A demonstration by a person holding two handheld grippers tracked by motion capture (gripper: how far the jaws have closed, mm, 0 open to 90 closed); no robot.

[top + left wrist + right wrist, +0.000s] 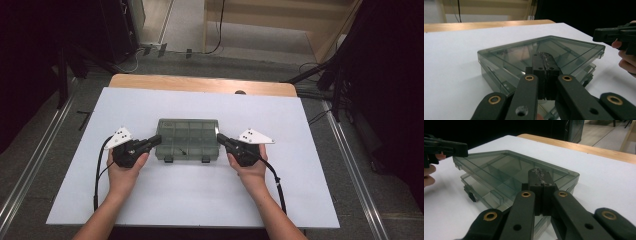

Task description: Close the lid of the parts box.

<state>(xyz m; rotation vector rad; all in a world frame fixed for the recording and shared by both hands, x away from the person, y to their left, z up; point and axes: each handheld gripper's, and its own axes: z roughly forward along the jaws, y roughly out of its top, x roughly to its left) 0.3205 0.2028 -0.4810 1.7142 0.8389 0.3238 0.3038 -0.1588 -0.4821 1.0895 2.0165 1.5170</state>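
Now both pressed tight together, left gripper [156,139] jaws and right gripper [220,137] jaws, nothing held. Clear grey box [187,138] flat on white table [200,195], right between both sets of tips.

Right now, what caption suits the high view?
Two hand-held grippers, left and right, flank a smoky compartment box on a white table.

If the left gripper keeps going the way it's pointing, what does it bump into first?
Most likely the left end of the grey plastic box. The left gripper, jaws shut, points right at it and looks very close, maybe already touching its corner.
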